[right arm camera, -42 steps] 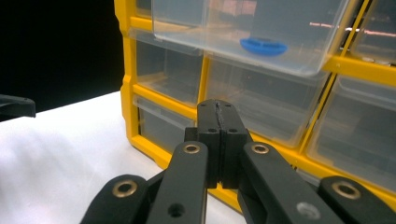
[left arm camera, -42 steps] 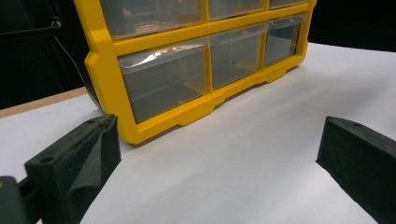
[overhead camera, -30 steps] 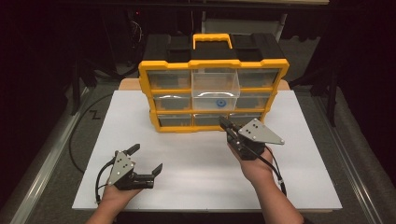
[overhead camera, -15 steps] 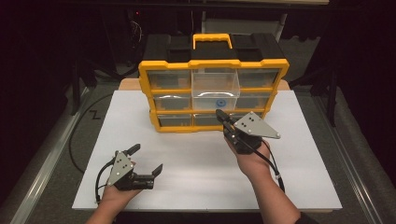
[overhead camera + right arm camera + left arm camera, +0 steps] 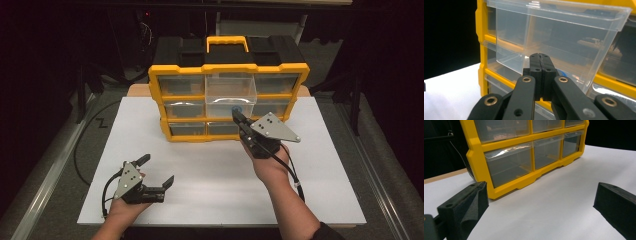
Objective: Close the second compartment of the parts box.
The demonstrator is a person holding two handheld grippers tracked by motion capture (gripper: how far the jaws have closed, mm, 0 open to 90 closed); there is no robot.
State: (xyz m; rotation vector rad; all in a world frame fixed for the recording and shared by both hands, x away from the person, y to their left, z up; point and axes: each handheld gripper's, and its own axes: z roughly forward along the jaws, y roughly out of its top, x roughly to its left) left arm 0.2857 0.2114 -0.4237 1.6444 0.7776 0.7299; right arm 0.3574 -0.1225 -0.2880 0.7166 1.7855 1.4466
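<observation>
Item: yellow drawer cabinet (image 5: 227, 137), upright at the far middle of my white bench (image 5: 215, 200). Its clear middle drawer (image 5: 231, 90) stands pulled out toward me. My right tongs (image 5: 236, 115), jaws pressed together on nothing, have their tip at that drawer's front, by a blue object (image 5: 235, 106) inside. My left tongs (image 5: 156, 171) rest agape, well apart from the cabinet.

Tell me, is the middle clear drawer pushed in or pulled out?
Pulled out: the middle drawer juts forward beyond the yellow frame, unlike its neighbours.
</observation>
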